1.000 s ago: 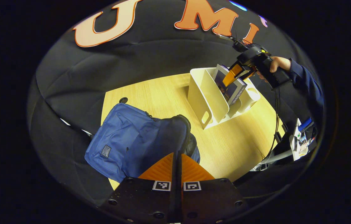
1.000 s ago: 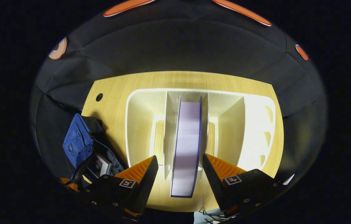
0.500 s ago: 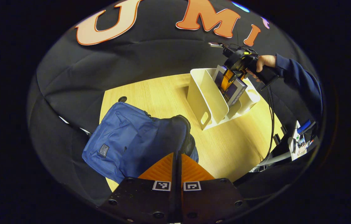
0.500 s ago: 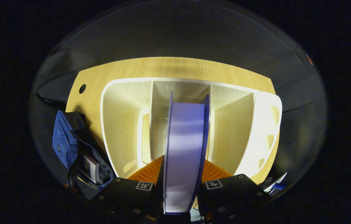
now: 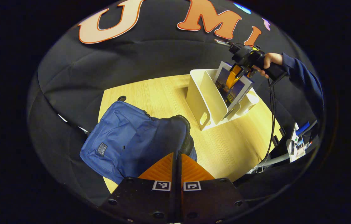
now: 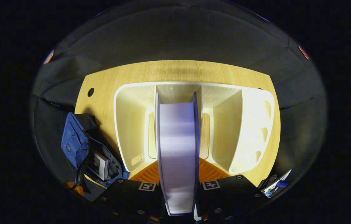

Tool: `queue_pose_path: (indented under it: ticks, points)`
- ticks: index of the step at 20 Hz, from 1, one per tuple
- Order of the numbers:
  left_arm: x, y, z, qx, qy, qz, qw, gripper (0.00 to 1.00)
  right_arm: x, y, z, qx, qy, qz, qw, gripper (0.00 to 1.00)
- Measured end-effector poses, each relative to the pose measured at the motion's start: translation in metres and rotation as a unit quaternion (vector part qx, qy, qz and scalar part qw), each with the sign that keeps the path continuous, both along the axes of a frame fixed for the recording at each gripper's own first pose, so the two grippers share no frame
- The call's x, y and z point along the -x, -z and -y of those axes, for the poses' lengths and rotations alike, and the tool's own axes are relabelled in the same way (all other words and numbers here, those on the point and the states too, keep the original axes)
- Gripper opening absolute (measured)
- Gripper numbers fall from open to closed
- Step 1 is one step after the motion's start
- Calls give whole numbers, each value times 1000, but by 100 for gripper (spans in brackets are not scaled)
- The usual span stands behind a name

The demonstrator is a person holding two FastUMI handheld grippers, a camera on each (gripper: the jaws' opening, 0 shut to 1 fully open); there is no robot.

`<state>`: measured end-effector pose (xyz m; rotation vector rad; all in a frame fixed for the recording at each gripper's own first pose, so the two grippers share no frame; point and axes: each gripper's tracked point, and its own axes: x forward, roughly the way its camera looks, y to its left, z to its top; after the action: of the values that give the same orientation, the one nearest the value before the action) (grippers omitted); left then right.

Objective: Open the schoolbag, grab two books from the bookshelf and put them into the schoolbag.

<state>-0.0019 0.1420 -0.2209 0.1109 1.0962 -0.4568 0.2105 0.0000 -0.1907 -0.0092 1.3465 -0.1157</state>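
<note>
A blue schoolbag (image 5: pixel 125 144) lies on the wooden table, its dark mouth toward me. My left gripper (image 5: pixel 177 161) is shut on the bag's rim, pinching the fabric. In the right gripper view the schoolbag (image 6: pixel 74 144) gapes open at the lower left with one book (image 6: pixel 100 161) inside. My right gripper (image 6: pixel 178 175) is shut on a second book (image 6: pixel 178 152), gripping both covers above the middle slot of the white bookshelf (image 6: pixel 131 124). From the left gripper view this book (image 5: pixel 233 88) hangs tilted, partly raised out of the bookshelf (image 5: pixel 206 96), under the right gripper (image 5: pixel 236 74).
A hand (image 5: pixel 268 59) in a dark blue sleeve holds the right gripper, with a cable trailing down. The table (image 5: pixel 150 93) has a round hole (image 5: pixel 121 99) behind the bag. Cables and small devices (image 5: pixel 296 143) sit off the table's right edge.
My right gripper closed on the book standing in the shelf's middle slot and has raised it partway out. The left gripper stayed shut at the bag.
</note>
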Motion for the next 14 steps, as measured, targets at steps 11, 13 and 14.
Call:
queue_pose_path:
  ticks: [11,13,14]
  points:
    - [1,2,2,6,8,4,1000,1,75,-139,-17,-45,-72,93,992,39]
    - [2,2,0,6,7,4,1000,1,93,-152,-31,-59,-88,112,988,39]
    - [1,1,0,6,6,4,1000,1,101,-158,-41,-71,-92,122,986,39]
